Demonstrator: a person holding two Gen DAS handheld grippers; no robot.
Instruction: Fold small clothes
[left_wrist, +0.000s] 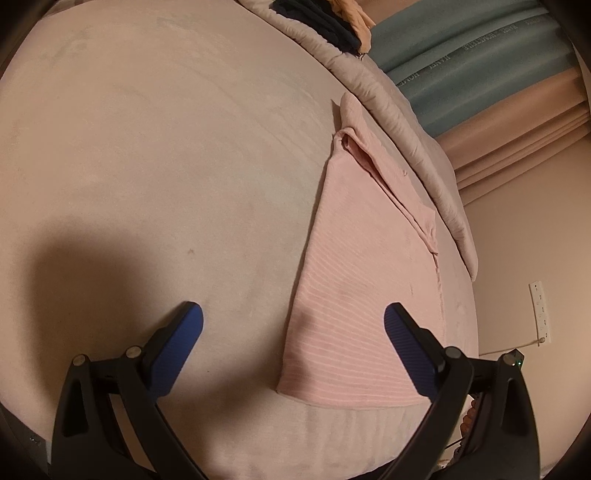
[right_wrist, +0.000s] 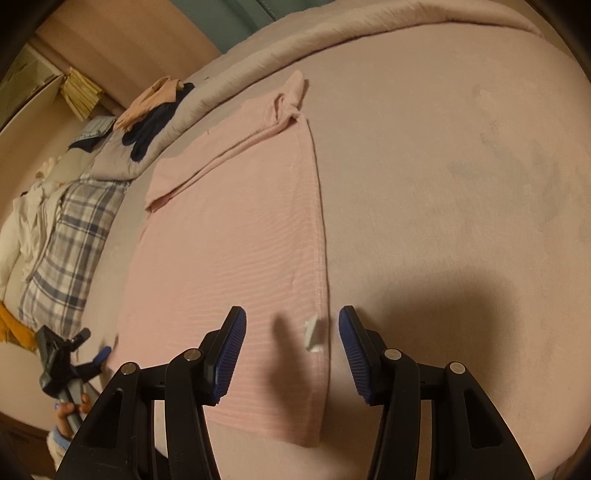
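Both grippers poised low over the bed (left_wrist: 147, 147), jaws spread, gripping nothing: left gripper (left_wrist: 293, 325) and right gripper (right_wrist: 291, 328) apparently hovering above pink shirt (right_wrist: 229, 236).

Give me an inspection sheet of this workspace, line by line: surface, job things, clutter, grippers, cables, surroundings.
Surface: bed with a pale pinkish sheet, rolled duvet along the far edge.
Job's things: pink top lies flat, partly folded, a white label at its near hem.
Clutter: dark and peach clothes on the duvet; plaid cloth and white cloth beside the top.
Grippers: left gripper open over the top's corner, holding nothing; right gripper open over the hem near the label, holding nothing.
Cables: one cord at the wall socket.
Surroundings: teal headboard, plain wall.
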